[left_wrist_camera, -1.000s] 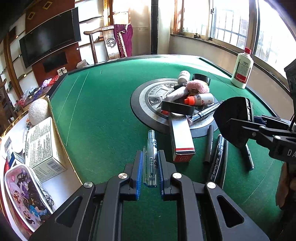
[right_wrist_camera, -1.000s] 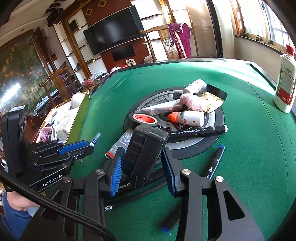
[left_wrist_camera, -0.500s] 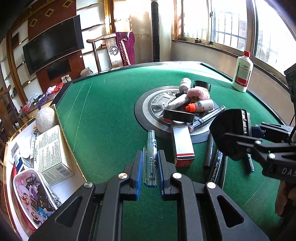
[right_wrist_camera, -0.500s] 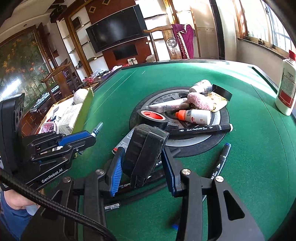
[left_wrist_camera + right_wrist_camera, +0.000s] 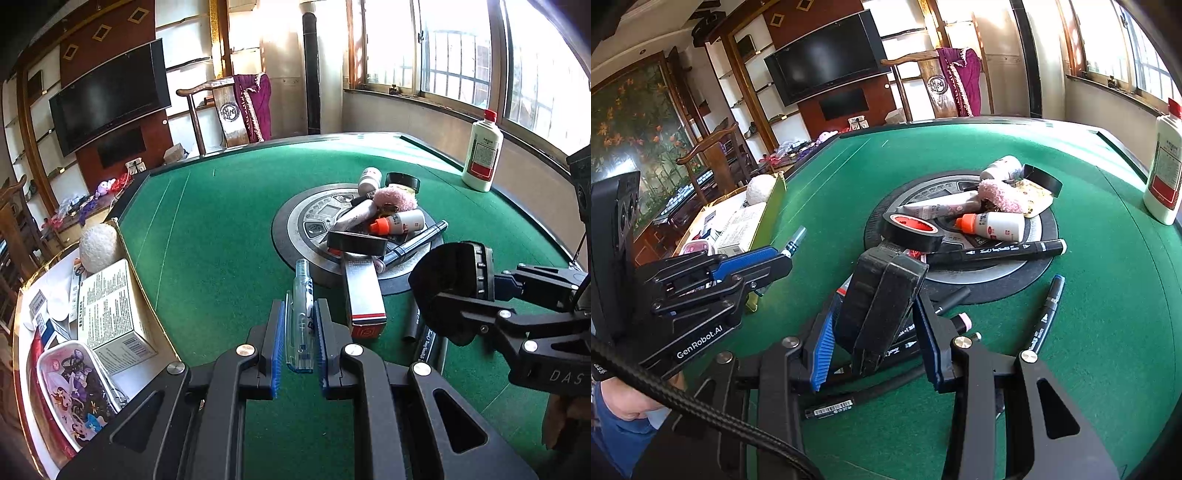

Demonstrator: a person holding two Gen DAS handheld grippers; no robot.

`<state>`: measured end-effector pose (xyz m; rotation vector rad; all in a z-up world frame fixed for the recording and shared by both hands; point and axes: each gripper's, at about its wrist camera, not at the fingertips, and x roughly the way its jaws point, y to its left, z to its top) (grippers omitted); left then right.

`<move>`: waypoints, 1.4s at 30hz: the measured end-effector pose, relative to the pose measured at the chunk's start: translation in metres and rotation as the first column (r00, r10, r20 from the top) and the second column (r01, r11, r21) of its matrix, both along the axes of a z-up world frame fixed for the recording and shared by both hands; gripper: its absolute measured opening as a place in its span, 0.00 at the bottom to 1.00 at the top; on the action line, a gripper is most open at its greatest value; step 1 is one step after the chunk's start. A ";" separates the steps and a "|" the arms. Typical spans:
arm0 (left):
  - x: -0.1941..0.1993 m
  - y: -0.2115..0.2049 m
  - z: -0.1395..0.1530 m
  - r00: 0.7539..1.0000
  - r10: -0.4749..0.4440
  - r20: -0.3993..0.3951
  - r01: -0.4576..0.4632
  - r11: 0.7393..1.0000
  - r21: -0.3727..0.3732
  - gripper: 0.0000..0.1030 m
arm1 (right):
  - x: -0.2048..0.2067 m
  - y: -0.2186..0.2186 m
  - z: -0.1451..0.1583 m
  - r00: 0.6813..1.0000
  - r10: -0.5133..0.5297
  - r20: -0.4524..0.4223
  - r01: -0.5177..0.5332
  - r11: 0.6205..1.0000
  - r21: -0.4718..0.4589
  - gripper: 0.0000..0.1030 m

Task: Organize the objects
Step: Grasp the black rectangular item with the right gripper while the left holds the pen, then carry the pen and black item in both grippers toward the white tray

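Observation:
My left gripper (image 5: 300, 332) is shut on a clear plastic pen (image 5: 303, 306) with blue print, held above the green felt table (image 5: 221, 229). Seen from the right wrist, that same left gripper (image 5: 772, 260) shows at the left with the pen tip (image 5: 796, 238) poking forward. My right gripper (image 5: 877, 336) is shut on a black case (image 5: 879, 302), lifted over several black markers (image 5: 1045, 317). From the left wrist, the case (image 5: 450, 291) hangs at the right. On the round centre plate (image 5: 317, 221) lies a pile: a black tape roll (image 5: 912, 230), a small white bottle (image 5: 993, 225), a pink fluffy thing (image 5: 999, 194).
An open cardboard box (image 5: 122, 295) at the table's left edge holds a white carton (image 5: 107, 310), a white ball (image 5: 98, 247) and a cartoon-print pouch (image 5: 70, 387). A red-and-white box (image 5: 364, 295) lies before the plate. A tall white bottle (image 5: 482, 158) stands at the far right rim.
The left wrist view has tilted up a little, so the table and the pile sit lower in the picture. Both grips are unchanged, and the right gripper with the case has barely shifted.

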<state>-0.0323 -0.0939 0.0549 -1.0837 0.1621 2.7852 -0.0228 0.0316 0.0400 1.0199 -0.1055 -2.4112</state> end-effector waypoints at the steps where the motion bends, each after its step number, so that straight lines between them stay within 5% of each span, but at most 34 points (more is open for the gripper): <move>1: 0.000 0.000 0.001 1.000 0.000 -0.004 0.000 1.000 0.001 0.12 | 0.000 -0.001 0.000 1.000 0.001 0.002 -0.001 1.000 -0.001 0.38; 29: 0.009 -0.028 0.021 0.996 0.052 -0.068 -0.049 0.998 0.045 0.12 | 0.008 -0.048 0.012 0.999 0.051 -0.019 -0.051 0.999 0.016 0.38; 42: 0.015 -0.116 0.042 0.968 0.231 -0.103 -0.209 0.960 0.186 0.12 | 0.004 -0.112 0.034 0.986 0.161 -0.048 -0.158 0.986 0.051 0.38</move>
